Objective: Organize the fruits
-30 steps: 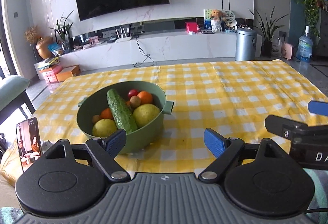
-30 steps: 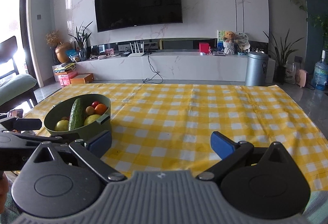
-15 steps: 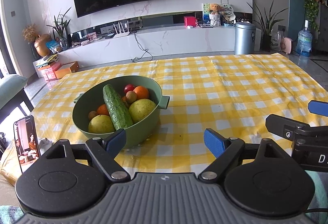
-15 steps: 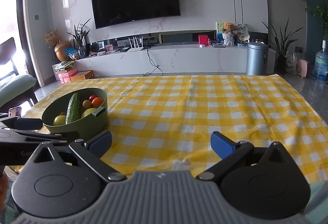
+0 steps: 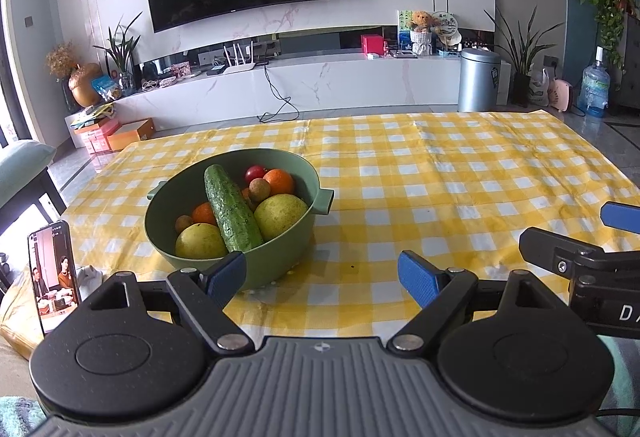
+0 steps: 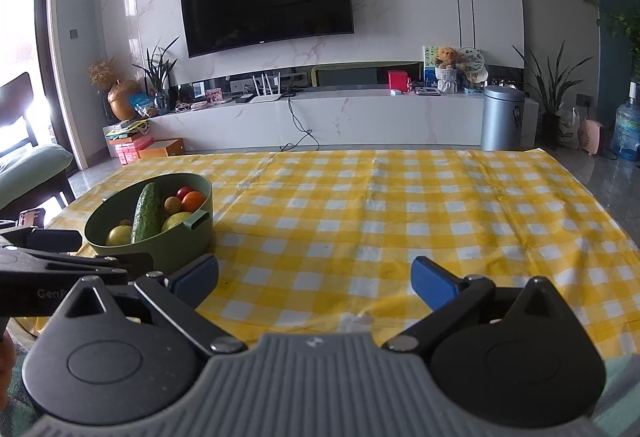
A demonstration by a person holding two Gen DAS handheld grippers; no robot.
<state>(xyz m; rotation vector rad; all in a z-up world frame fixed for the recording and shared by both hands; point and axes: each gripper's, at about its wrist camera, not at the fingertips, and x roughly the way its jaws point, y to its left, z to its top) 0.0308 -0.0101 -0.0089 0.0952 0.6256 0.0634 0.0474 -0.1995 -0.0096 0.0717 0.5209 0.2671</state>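
A green bowl with side handles sits on the yellow checked tablecloth, left of centre. In it lie a cucumber, two yellow pears, oranges, a red tomato and small brown fruits. My left gripper is open just in front of the bowl, its left pad close to the bowl's near wall, holding nothing. In the right wrist view the bowl is at the left, and my right gripper is open over bare cloth, empty.
A phone with a lit screen stands at the table's left front corner. The other gripper's body reaches in from the right. Beyond the table are a TV wall, a low white cabinet, a grey bin and plants.
Both cameras have tipped down and pulled back slightly, so the bowl sits a little farther and lower in view. Both grippers stayed open and empty.
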